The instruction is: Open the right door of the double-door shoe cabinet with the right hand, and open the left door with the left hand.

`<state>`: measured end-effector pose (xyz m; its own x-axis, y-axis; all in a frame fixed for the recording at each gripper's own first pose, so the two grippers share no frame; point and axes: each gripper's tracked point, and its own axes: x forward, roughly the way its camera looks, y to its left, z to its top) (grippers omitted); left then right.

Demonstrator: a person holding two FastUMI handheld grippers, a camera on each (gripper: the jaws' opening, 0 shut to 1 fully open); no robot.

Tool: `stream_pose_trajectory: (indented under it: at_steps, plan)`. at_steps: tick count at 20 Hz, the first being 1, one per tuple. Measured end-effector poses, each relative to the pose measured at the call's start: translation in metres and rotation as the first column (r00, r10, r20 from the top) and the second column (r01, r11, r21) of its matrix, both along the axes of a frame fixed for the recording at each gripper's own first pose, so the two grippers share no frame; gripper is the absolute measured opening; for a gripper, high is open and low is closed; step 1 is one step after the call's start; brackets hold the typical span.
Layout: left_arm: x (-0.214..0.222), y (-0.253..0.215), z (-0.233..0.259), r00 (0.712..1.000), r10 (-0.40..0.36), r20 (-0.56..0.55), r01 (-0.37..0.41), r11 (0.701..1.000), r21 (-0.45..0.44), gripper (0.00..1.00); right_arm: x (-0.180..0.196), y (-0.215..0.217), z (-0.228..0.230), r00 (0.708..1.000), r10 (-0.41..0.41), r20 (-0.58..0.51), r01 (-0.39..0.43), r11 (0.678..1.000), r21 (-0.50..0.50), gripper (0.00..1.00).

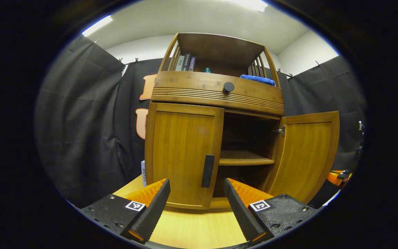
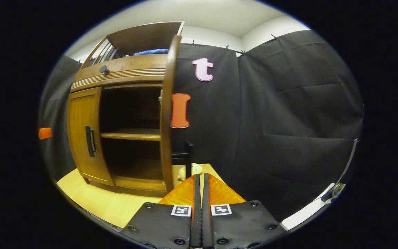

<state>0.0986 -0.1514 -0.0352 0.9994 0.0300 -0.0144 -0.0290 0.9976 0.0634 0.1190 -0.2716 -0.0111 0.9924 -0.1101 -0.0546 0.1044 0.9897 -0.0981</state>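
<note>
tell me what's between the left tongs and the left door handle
Nothing in the way: in the left gripper view the open left tongs face the handle on the closed left door, with bare tabletop below.

Black cloth (image 2: 288,114) drapes the booth's walls, clipped along its top edge. Above it rise white walls (image 1: 306,48) and a white ceiling (image 1: 199,17) with lit strip lights (image 1: 97,25). A pale wooden table (image 1: 199,228) lies below.
</note>
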Motion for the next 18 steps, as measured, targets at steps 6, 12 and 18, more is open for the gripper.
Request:
stream_pose_trajectory:
  at_steps: [6, 12, 18]
  plan:
    - [0.037, -0.012, 0.004, 1.0, -0.017, 0.025, 0.017, 1.0, 0.02, 0.92, -0.005, -0.016, 0.013, 1.0, -0.018, -0.002, 0.018, 0.995, 0.103, 0.08]
    - [0.085, -0.02, -0.005, 0.999, -0.031, 0.027, 0.03, 0.999, 0.033, 0.92, -0.012, -0.028, 0.021, 0.999, -0.036, 0.005, 0.035, 0.991, 0.126, 0.28]
    - [0.135, -0.019, -0.027, 1.0, -0.019, 0.01, 0.019, 0.999, 0.051, 0.92, -0.019, -0.042, 0.025, 0.999, -0.049, 0.013, 0.047, 0.993, 0.109, 0.88]
